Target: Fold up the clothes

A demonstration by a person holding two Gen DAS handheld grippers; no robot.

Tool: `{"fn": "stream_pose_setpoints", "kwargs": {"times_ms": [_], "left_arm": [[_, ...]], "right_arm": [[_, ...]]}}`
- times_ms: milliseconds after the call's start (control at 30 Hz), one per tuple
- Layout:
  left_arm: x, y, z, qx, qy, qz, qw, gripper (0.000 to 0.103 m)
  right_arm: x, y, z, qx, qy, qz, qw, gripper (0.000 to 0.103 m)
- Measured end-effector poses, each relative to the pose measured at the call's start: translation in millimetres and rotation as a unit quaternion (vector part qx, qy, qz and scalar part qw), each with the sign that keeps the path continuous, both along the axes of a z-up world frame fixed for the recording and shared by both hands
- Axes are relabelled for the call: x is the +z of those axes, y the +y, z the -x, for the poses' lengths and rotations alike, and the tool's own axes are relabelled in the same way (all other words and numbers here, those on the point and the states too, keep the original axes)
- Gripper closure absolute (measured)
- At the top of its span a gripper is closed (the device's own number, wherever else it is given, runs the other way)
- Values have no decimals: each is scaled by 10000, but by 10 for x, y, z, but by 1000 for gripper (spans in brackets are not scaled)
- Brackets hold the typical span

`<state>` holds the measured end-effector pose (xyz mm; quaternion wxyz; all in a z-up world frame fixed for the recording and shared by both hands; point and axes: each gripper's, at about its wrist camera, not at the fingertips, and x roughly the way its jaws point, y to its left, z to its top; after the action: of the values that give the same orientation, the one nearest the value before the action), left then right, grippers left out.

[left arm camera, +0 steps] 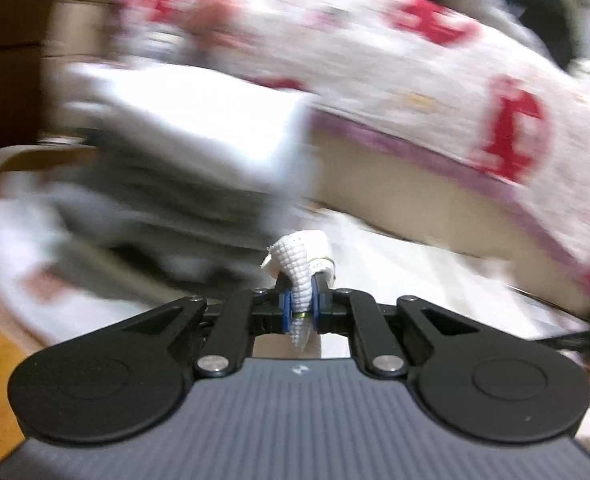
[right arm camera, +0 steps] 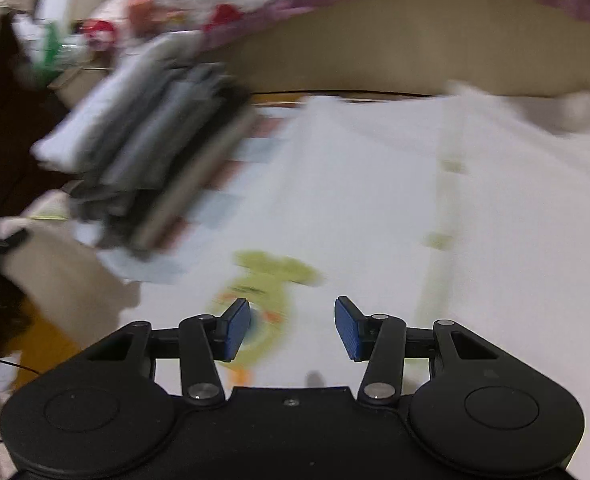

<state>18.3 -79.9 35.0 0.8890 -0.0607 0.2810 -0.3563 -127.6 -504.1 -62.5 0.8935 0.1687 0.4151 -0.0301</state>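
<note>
Both views are motion-blurred. My left gripper (left arm camera: 303, 304) is shut on a bunched fold of white waffle-knit garment (left arm camera: 301, 268) with a thin green stripe; the cloth sticks out above and below the blue pads. My right gripper (right arm camera: 293, 326) is open and empty, its blue pads (right arm camera: 237, 328) wide apart above a white garment (right arm camera: 375, 208) with a green and orange print (right arm camera: 263, 280), spread flat on the surface.
A stack of folded grey and white clothes (left arm camera: 167, 168) lies to the left; it also shows in the right wrist view (right arm camera: 147, 152). A white blanket with red shapes and a purple edge (left arm camera: 415, 80) lies behind, over a tan base (right arm camera: 415, 52).
</note>
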Motion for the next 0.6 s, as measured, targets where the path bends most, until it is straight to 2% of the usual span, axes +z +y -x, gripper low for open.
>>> {"fn": "stream_pose_setpoints", "kwargs": {"times_ms": [133, 167, 200, 233, 300, 400, 467, 533, 600], "left_arm": [[109, -850, 411, -1229, -36, -314, 9919, 94], [127, -1042, 490, -1557, 51, -186, 9876, 94], [129, -1207, 543, -1809, 190, -21, 9833, 94], [107, -1413, 616, -2108, 345, 63, 9769, 94], [-3, -1766, 782, -2526, 412, -66, 9667, 94], [-404, -2152, 1035, -2723, 640, -496, 9588, 92], [-713, -2377, 1205, -2801, 801, -876, 9526, 90], [-953, -2402, 1261, -2929, 1127, -1044, 9437, 84], [-1095, -2353, 1248, -3029, 1469, -1114, 9350, 76]], "right_arm": [[34, -320, 433, -857, 349, 546, 9942, 49], [4, -409, 527, -1063, 404, 556, 9920, 49], [-42, -512, 619, -1326, 445, 364, 9895, 49], [-80, -604, 715, -1576, 427, 37, 9866, 49], [-145, -756, 886, -1859, 271, -803, 9789, 49], [-255, -794, 975, -1931, 303, -1570, 9681, 47], [-423, -801, 1027, -2157, 424, -2314, 9477, 45], [-608, -809, 1099, -2358, 518, -3116, 9190, 45], [-757, -747, 1130, -2400, 572, -3523, 9028, 45]]}}
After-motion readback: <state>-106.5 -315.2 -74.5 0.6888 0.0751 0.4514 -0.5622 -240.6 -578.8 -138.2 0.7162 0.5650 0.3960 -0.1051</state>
